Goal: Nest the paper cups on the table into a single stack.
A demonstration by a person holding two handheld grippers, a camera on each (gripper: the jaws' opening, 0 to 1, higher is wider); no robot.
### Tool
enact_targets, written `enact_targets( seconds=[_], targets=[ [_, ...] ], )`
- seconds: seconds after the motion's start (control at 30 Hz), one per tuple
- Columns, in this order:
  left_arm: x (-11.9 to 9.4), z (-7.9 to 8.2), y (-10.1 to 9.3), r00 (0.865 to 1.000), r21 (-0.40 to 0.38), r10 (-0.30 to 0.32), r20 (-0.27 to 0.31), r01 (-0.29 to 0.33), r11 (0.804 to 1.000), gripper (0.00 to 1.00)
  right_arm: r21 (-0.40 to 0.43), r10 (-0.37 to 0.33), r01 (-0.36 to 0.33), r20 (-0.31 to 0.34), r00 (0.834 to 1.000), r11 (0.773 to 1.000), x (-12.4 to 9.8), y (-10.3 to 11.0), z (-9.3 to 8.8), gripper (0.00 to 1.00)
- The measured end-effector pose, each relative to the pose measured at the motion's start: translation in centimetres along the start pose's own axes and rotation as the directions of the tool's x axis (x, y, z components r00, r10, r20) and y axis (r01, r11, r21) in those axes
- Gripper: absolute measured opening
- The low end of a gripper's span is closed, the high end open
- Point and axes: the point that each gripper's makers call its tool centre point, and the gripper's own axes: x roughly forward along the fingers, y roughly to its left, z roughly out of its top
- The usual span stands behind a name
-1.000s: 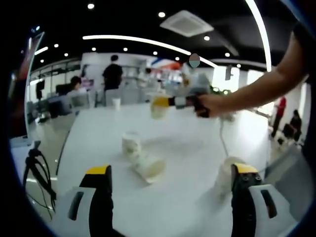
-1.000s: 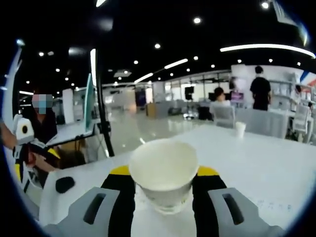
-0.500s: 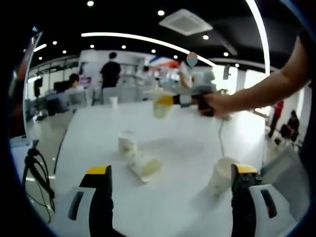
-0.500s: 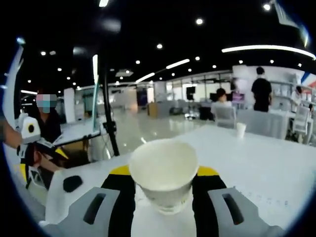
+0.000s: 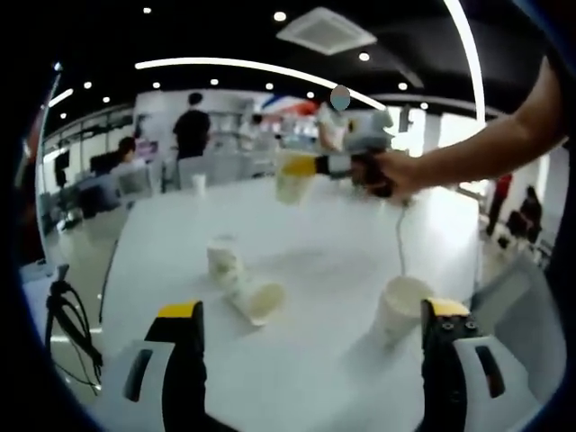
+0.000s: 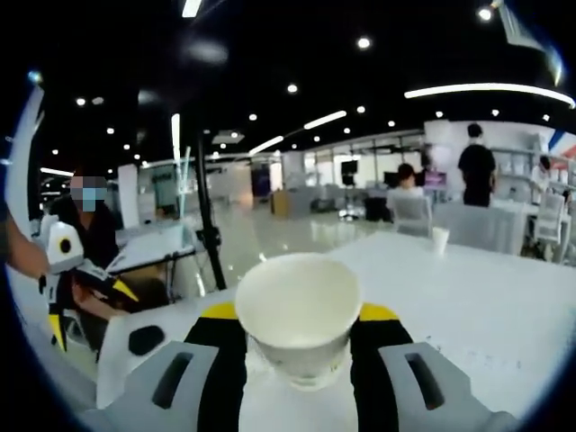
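Vs 1 s ago: left gripper view has swung, so the whole scene sits shifted; the upright cup (image 5: 399, 309) near the right jaw is now in fuller view, further inside the frame. In the right gripper view the bkgd has slid right a bit; the black object (image 6: 145, 339) on the table edge sits further in. Cup positions on the table themselves look unchanged.

No readable writing or brand; the upright patterned cup (image 5: 222, 264) carries a faint print, too blurred to read.

Left gripper (image 5: 310, 315): jaws wide apart, nothing between them, held above the white table (image 5: 324, 261), pointing across it. Right gripper (image 6: 298, 315): jaws closed on a white paper cup (image 6: 298, 317), mouth toward the camera, held above the table (image 6: 486, 306). In the left gripper view the right gripper (image 5: 297, 171) comes in from the right with its held cup (image 5: 292, 185), a person's hand (image 5: 389, 173) gripping it, forearm stretched out to the frame's right edge, well above the tabletop.

On table: patterned cup upright, a tipped cup (image 5: 255, 298) lying on its side just beside it, the third upright cup well apart to the right. A small cup (image 6: 438, 238) stands at the far end.
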Motion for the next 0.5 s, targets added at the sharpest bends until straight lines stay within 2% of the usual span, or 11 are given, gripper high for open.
enact_targets(
  seconds=[0.27,0.5],
  targets=[
    [-0.2,0.1,-0.3,1.000,0.012,-0.002,-0.006,0.002,1.000,0.99,0.003,-0.005,0.005,-0.002,1.000,1.000,-1.3,0.6,0.0,0.42],
    [-0.7,-0.1,-0.4,1.000,-0.034,0.004,-0.002,-0.004,0.999,0.99,0.003,-0.001,0.001,0.004,1.000,1.000,-2.2,1.6,0.2,0.42]
  ],
)
